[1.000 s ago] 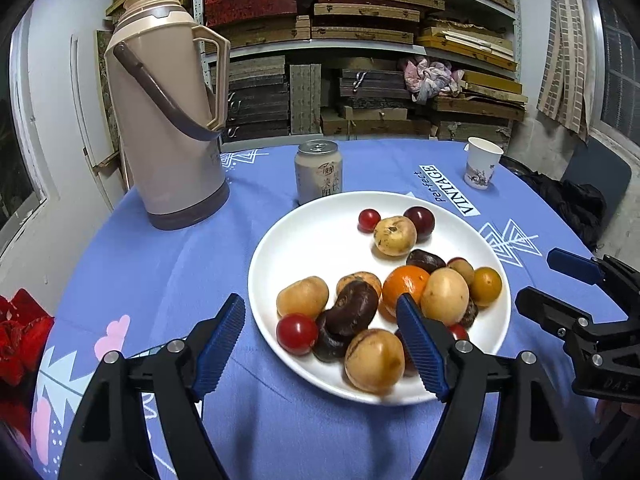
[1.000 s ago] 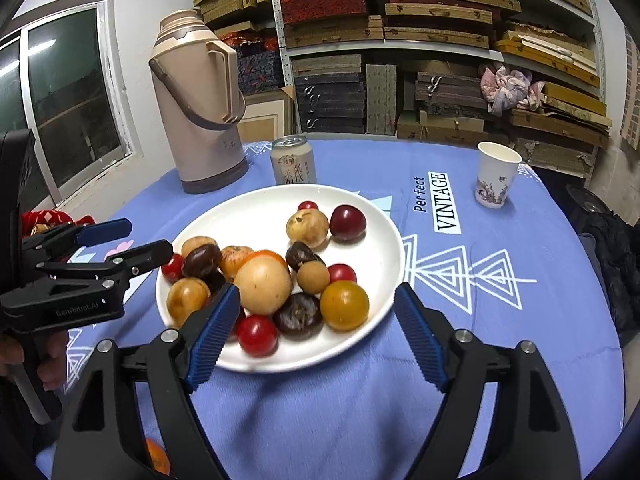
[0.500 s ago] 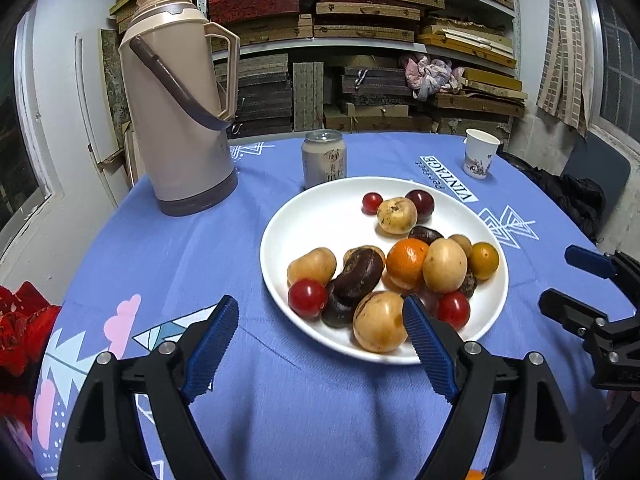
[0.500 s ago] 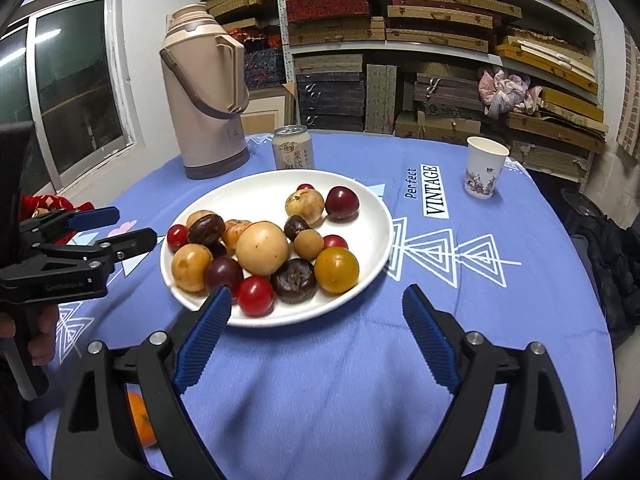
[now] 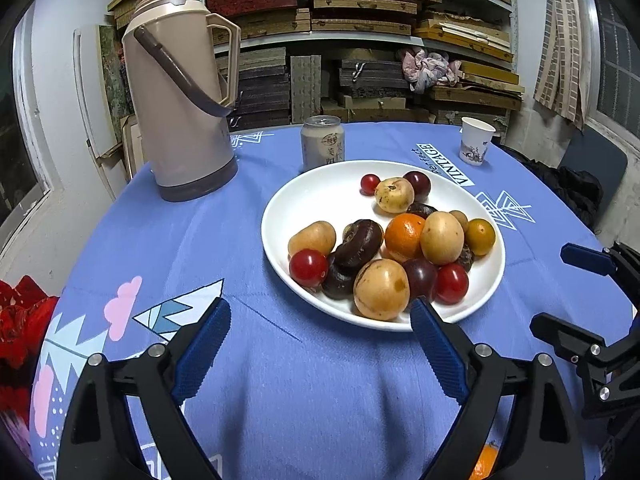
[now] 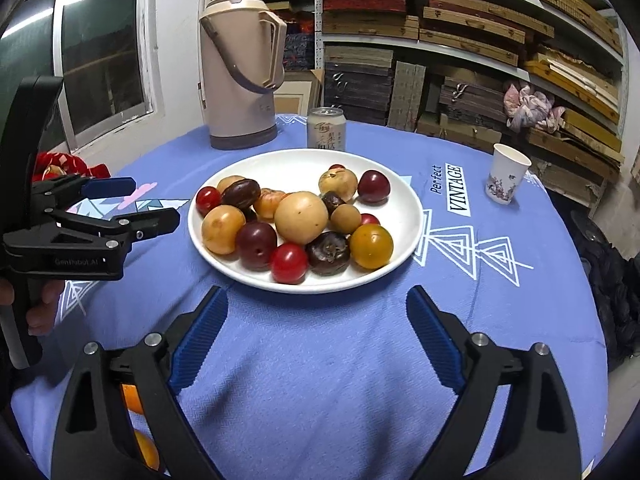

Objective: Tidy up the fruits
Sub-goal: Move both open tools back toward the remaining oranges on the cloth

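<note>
Left wrist view: both tongs, left gripper (image 5: 320, 342) & right gripper (image 6: 316, 328), opening w/ nothing between, short of plate (image 5: 304, 184); next I'd grab 1 fruit.

Blue-clothed table (image 5: 168, 240) – plate (image 5: 304, 200), thermos (image 5: 180, 92), can (image 5: 323, 142), cup (image 5: 476, 141).

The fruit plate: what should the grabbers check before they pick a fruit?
1. Left gripper empty, jaws opening: ok.
2. Right gripper empty, jaws opening: ok.
3. White plate flat on the blue tablecloth: ok.
4. Fruits separate enough to grab one: not ok, most are piled touching; the small red fruit at the back has some room.
5. Can and thermos out of the way behind the plate: ok.
</note>
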{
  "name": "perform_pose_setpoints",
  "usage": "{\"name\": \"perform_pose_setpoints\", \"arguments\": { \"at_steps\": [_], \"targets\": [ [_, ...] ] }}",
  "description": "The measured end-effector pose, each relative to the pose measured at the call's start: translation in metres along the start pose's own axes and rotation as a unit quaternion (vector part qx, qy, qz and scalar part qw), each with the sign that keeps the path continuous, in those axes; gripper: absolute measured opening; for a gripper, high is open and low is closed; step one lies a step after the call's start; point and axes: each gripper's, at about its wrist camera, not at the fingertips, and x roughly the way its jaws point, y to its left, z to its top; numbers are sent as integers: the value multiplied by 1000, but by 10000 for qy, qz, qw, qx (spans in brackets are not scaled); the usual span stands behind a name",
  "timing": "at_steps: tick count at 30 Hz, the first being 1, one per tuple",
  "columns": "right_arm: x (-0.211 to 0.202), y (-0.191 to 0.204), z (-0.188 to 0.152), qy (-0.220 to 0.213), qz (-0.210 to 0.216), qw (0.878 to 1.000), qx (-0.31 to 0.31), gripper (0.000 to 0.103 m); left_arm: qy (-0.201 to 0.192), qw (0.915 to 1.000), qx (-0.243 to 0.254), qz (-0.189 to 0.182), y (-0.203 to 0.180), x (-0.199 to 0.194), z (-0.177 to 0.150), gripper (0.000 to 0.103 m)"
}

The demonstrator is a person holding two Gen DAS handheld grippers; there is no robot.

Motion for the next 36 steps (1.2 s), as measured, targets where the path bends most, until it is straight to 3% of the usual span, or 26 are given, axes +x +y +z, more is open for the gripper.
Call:
{"name": "perform_pose_setpoints", "arguments": {
  "at_steps": [13, 36],
  "targets": [
    [0, 8, -4, 104, -385, 9990, -210, 94, 98, 9997, 188, -111, -7, -2, -10, 96],
    [3, 15, -9, 226, -335, 9985, -372, 95, 180, 9994, 264, -157, -10, -1, -15, 96]
  ]
}}
